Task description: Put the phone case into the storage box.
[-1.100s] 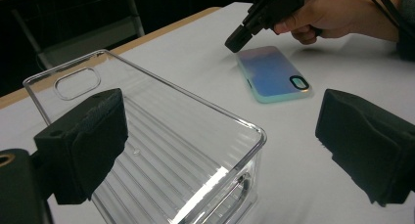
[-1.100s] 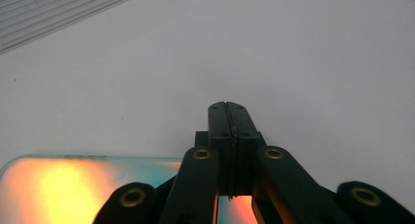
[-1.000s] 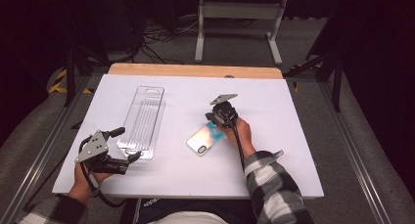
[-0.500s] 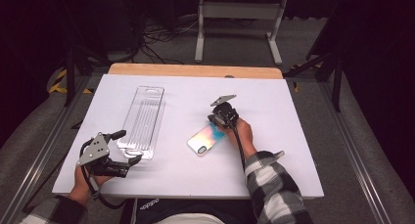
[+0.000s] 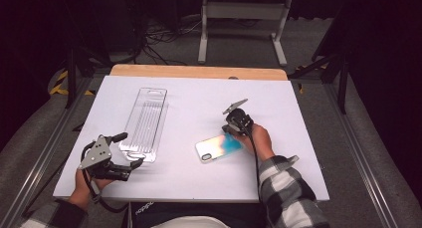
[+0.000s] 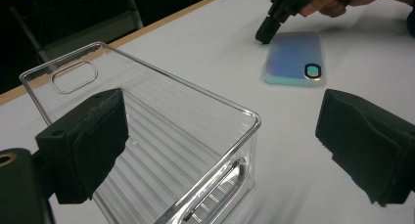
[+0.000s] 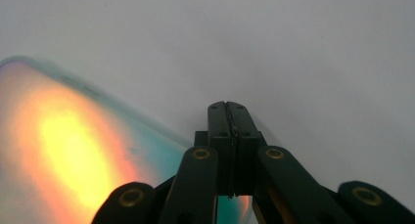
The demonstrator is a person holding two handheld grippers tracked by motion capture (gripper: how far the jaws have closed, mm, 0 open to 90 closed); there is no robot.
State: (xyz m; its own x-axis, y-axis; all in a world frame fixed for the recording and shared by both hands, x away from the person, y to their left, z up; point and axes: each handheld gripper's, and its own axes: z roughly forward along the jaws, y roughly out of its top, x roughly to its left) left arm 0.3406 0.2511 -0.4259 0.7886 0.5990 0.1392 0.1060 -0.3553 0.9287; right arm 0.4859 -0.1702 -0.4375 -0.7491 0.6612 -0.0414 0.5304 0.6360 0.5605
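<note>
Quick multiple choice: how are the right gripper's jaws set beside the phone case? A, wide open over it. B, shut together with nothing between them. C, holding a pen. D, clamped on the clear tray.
B: the right gripper shows both jaws pressed flat together, with the iridescent phone case lying beside them.

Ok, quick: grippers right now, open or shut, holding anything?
Left gripper: open, jaws wide, astride the clear tray's near corner.
Right gripper: shut, empty, at the phone case's edge.
</note>
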